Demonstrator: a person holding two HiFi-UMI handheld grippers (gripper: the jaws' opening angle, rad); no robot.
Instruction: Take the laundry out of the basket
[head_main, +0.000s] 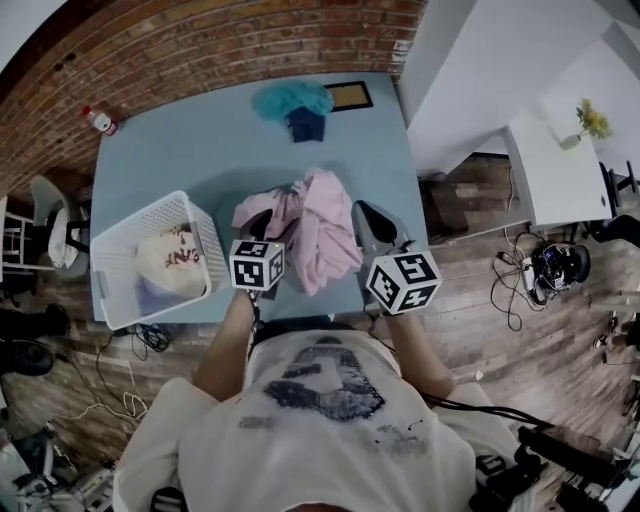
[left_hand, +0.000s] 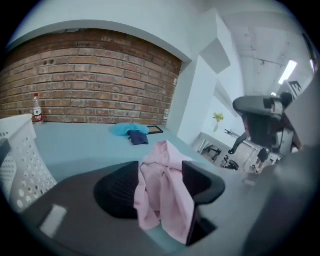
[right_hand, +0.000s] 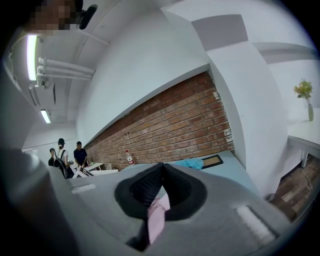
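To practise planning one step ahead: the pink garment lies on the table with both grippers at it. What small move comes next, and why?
Probably open the right gripper. The pink garment already lies on the table, outside the white basket. The left gripper has its jaws apart around it, but the right's are shut on a fold. A pale garment remains in the basket.

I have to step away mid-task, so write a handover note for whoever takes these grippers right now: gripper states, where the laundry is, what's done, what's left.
Left gripper: open, with the pink fabric garment loosely between its jaws.
Right gripper: shut on an edge of that garment.
The garment lies on the blue table, beside the white perforated plastic basket.
A teal cloth and a navy cloth lie at the far end.
Left to do: the cream printed garment and the lavender piece are still in the basket.
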